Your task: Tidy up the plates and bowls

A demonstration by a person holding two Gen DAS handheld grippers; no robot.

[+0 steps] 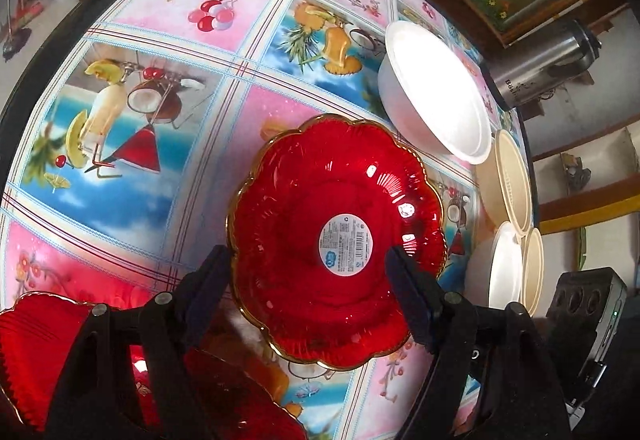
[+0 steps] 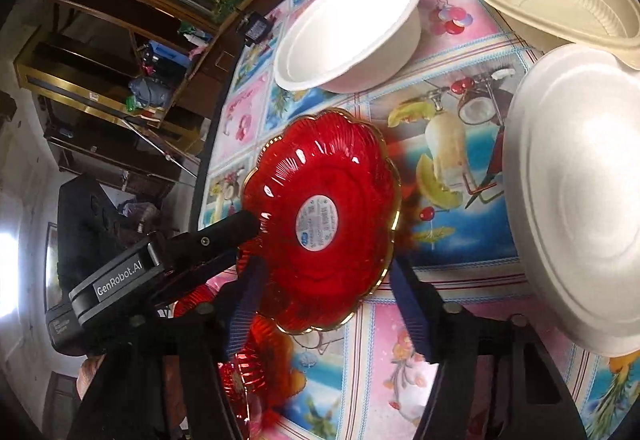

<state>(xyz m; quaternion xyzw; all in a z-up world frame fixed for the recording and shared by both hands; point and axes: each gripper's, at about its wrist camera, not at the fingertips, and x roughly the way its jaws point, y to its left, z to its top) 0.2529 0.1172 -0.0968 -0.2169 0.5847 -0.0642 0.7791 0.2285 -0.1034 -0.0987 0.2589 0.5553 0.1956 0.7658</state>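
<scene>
Fingers (image 1: 208, 280) of the left gripper (image 1: 308, 256) stand well apart, released. One sits just beside the outer rim of the red plate (image 1: 336, 236) on its left. The other hangs over the plate's floor, near the round white sticker (image 1: 347, 244). We see no pad pressing on the plate.

At far left, low in the left wrist view, we note a second red plate (image 1: 36, 344). It lies partly beneath the left gripper, and the near edge of the first plate overlaps it. The first plate sits on the middle of the bench (image 1: 140, 199), which carries a fruit-patterned cloth. From the right wrist view it looks slightly tilted; we cannot tell whether it rests fully on the bench.

Fingers of the right gripper (image 2: 326, 264) straddle the same plate from the near side. The left one crosses in front of the plate's edge, and the right one stands just beside the gold rim. We cannot tell whether these fingers grasp the plate or only flank it.

Right of the plate, a white bowl (image 1: 436, 91) stands upright toward the far edge. Further right, a cream bowl (image 1: 512, 179) and a nearer white bowl (image 1: 506, 264) stand close together at the bench edge; in the right wrist view the white one overlaps the cream one. A steel flask (image 1: 540, 67) is off the bench at far right.
</scene>
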